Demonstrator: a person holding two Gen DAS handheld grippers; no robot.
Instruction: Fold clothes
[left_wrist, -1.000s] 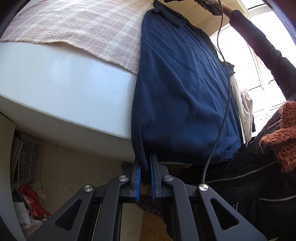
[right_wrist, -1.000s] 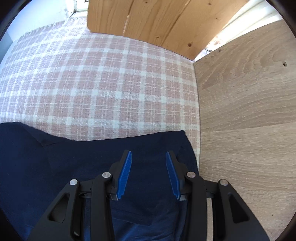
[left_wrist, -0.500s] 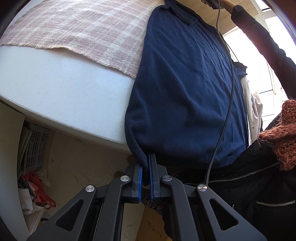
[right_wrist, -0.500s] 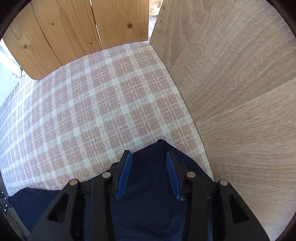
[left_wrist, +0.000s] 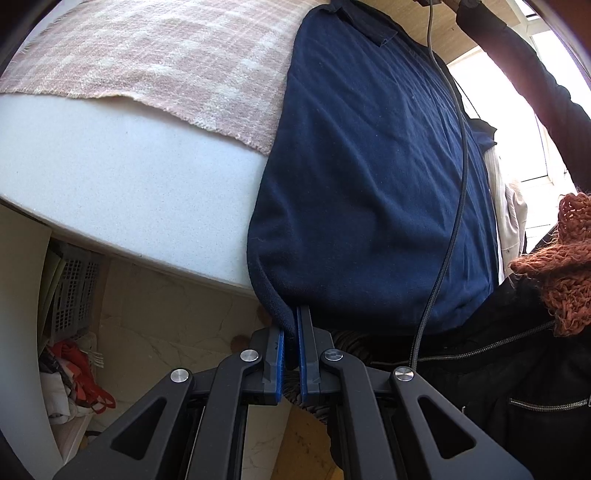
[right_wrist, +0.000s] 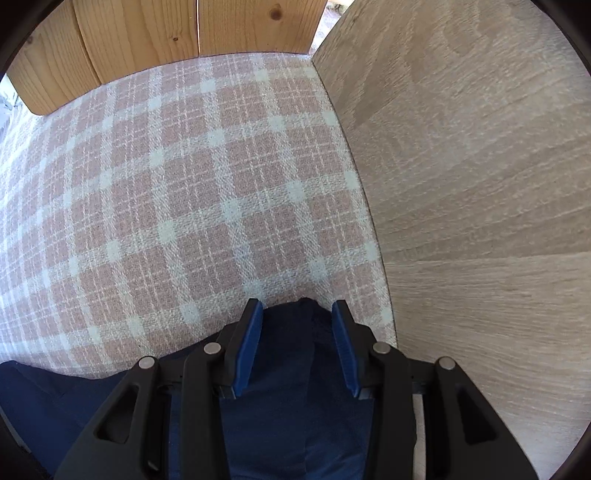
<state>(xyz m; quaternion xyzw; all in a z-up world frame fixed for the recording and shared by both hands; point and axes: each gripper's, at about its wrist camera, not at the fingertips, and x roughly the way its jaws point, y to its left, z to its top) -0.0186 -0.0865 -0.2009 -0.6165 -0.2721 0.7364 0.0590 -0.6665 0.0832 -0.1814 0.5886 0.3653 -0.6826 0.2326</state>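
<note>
On the plaid blanket (right_wrist: 207, 206) that covers the white table (left_wrist: 122, 206), a navy garment (left_wrist: 373, 177) lies spread flat, its lower hem hanging over the near edge. The left gripper (left_wrist: 290, 338) is clenched on that hem at its corner, the blue pads pinching a fold of knit cloth. At the far end, beside the wooden side panel (right_wrist: 480, 206), the right gripper (right_wrist: 297, 325) stands with its jaws parted over the garment's (right_wrist: 291, 369) top corner; cloth lies between the fingers, but the pads do not press it, so nothing is grasped there. The fabric looks soft, light and limp, likely to sag and drape wherever it is unsupported, and it may slide on the blanket when pulled. Corners and hems give the surest hold; a second pinch at the top corner would let both ends lift together
</note>
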